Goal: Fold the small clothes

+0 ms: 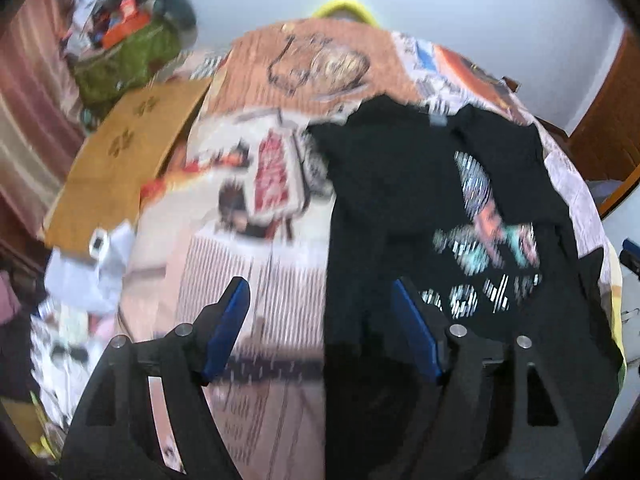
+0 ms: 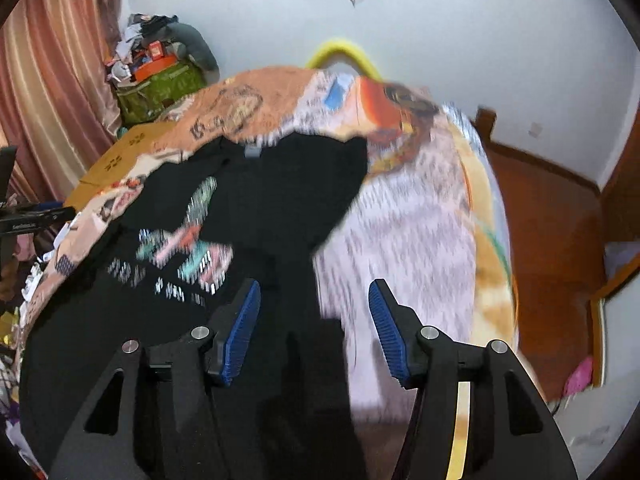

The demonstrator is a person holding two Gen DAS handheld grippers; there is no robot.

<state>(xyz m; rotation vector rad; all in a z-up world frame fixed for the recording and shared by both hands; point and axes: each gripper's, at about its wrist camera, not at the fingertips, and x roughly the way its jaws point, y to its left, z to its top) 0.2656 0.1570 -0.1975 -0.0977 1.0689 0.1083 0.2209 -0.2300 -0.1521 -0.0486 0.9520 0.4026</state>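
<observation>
A black T-shirt with a white, teal and pink print lies spread on a patterned bedspread. Both sleeves look folded in over its body. In the left wrist view my left gripper is open and empty, straddling the shirt's left edge near the hem. In the right wrist view the same shirt lies left of centre, and my right gripper is open and empty, straddling its right edge above the bedspread. Both views are motion-blurred.
A flat cardboard box lies left of the bed. A green bag heaped with clutter stands by the pink curtain. A wooden bed frame borders the right side. A yellow hoop pokes up behind the bed.
</observation>
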